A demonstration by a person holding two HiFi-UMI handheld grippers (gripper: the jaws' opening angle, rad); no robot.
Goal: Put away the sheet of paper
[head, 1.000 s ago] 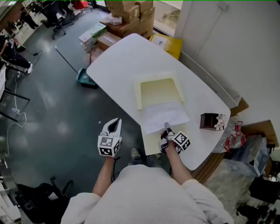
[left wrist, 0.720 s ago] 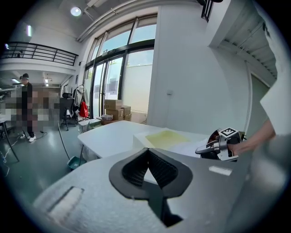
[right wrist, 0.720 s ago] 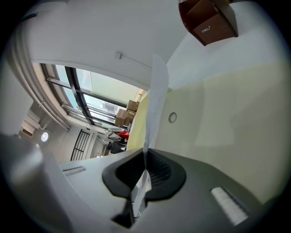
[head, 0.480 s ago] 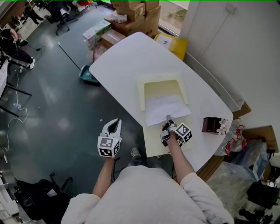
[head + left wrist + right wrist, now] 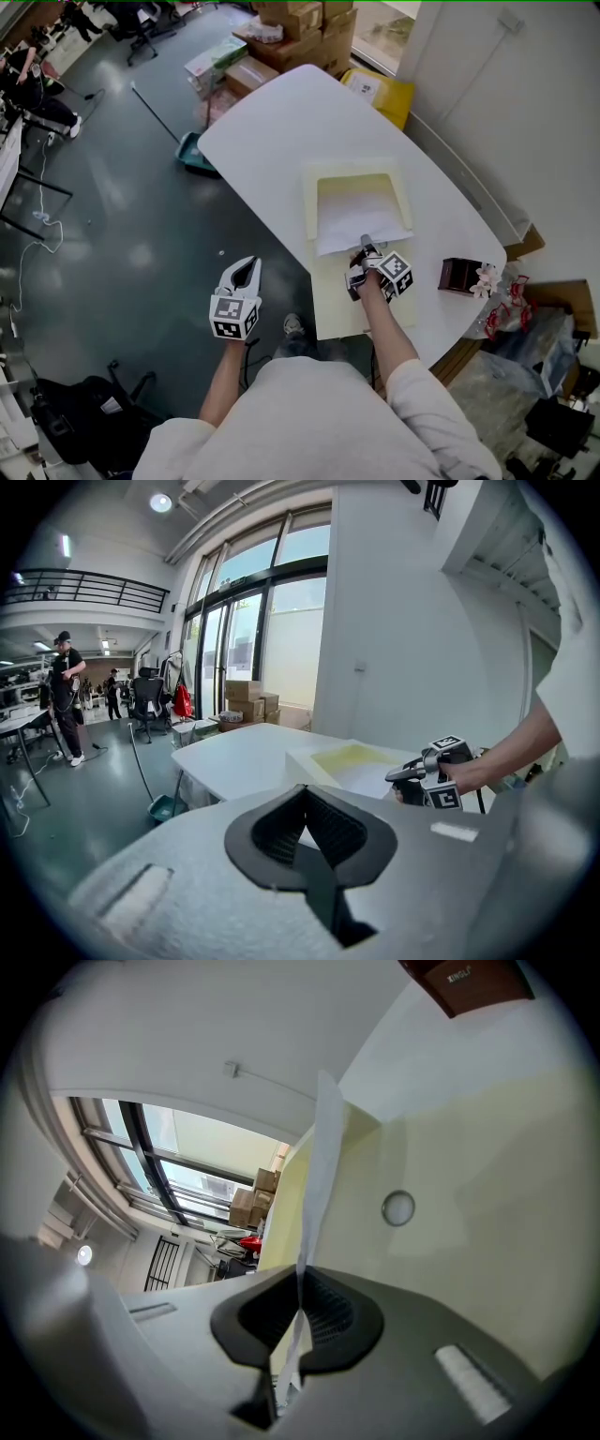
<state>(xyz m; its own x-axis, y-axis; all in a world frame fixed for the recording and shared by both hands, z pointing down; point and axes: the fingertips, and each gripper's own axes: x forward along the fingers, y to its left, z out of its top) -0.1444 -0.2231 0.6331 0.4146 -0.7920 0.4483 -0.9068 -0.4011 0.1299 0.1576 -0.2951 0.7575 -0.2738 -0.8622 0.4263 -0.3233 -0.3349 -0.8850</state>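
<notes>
A white sheet of paper (image 5: 361, 221) lies half inside a pale yellow document pouch (image 5: 323, 183) on the white table (image 5: 272, 122). Its near edge sticks out over the pouch's open flap (image 5: 342, 305). My right gripper (image 5: 365, 242) is shut on that near edge. In the right gripper view the sheet (image 5: 317, 1166) runs edge-on from between the jaws, above the flap's round snap button (image 5: 398, 1208). My left gripper (image 5: 249, 262) is held off the table's near-left side over the floor, shut and with nothing in it. The left gripper view shows the right gripper (image 5: 394, 774) beside the pouch (image 5: 352, 757).
A small brown box with pale flowers (image 5: 462, 276) stands on the table right of my right hand. Beyond the table's far end are cardboard boxes (image 5: 300, 23), a yellow bag (image 5: 380, 94) and a teal dustpan (image 5: 192, 150). A wall runs along the table's right.
My right gripper has moved forward with the sheet, which now reaches deeper into the pouch. The left gripper has stayed where it was.
</notes>
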